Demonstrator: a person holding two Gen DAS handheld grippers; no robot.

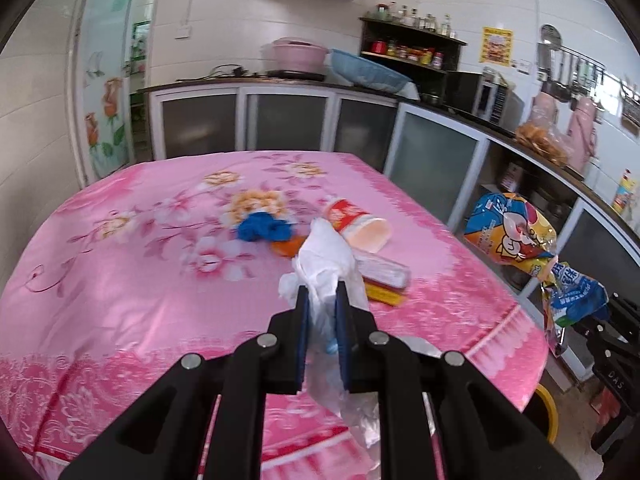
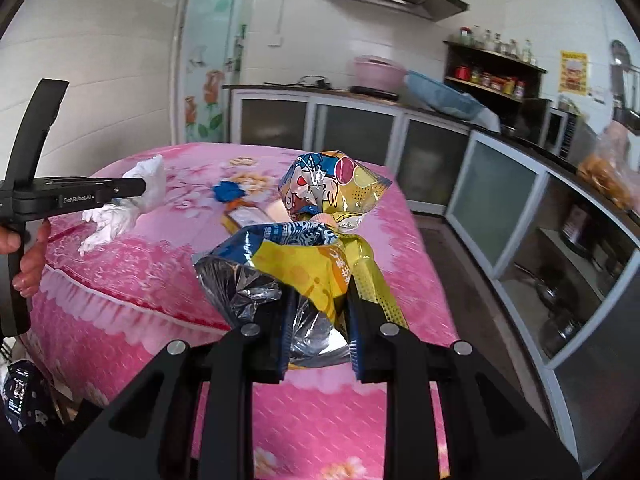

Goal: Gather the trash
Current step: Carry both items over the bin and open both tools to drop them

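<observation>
White plastic bag (image 1: 326,264) clenched in L tongs (image 1: 322,304) | R tongs (image 2: 320,300) gripping snack wrappers (image 2: 320,240) | keep both tight; cup (image 1: 356,222) left on desk (image 1: 120,272)

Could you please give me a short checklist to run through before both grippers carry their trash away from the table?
1. Left gripper shut on the white plastic bag: ok.
2. Right gripper shut on the snack wrappers: ok.
3. White bag lifted off the pink tablecloth: ok in the right wrist view.
4. Table cleared: not ok; paper cup, blue crumpled piece and flat packet remain.
5. Bin location: cannot tell, none in view.
</observation>
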